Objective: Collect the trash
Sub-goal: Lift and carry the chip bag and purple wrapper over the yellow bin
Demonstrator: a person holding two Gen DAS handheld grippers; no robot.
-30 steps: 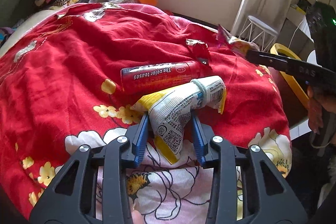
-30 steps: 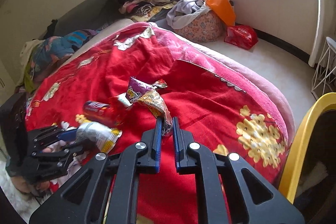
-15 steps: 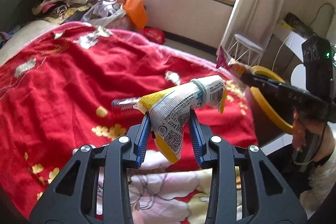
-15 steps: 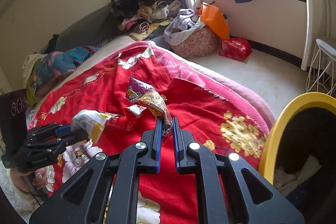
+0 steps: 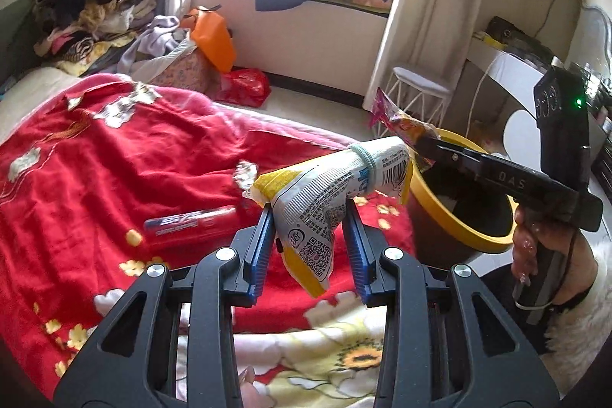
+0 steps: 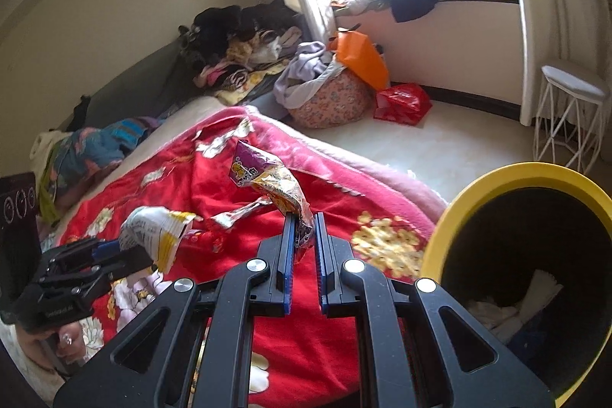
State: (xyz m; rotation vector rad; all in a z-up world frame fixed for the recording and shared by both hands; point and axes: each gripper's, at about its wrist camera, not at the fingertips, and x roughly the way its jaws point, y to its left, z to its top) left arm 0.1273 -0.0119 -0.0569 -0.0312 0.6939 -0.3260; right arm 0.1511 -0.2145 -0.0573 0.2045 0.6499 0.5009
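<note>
Trash: left gripper (image 5: 310, 239) clamps packet (image 5: 325, 194) | right gripper (image 6: 304, 247) pinches wrapper (image 6: 275, 182), seemingly

The right gripper (image 5: 420, 144) arm reads "DAS"; the white snack bag (image 5: 336, 194) carries a barcode and QR code.

left gripper (image 5: 310, 239) clamped, raised, right gripper (image 6: 304, 243) pinched shut, level

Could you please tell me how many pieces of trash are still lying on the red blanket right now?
2: a red tube on the red blanket left of the left gripper, and a foil scrap beyond it. Folds may hide more.
</note>
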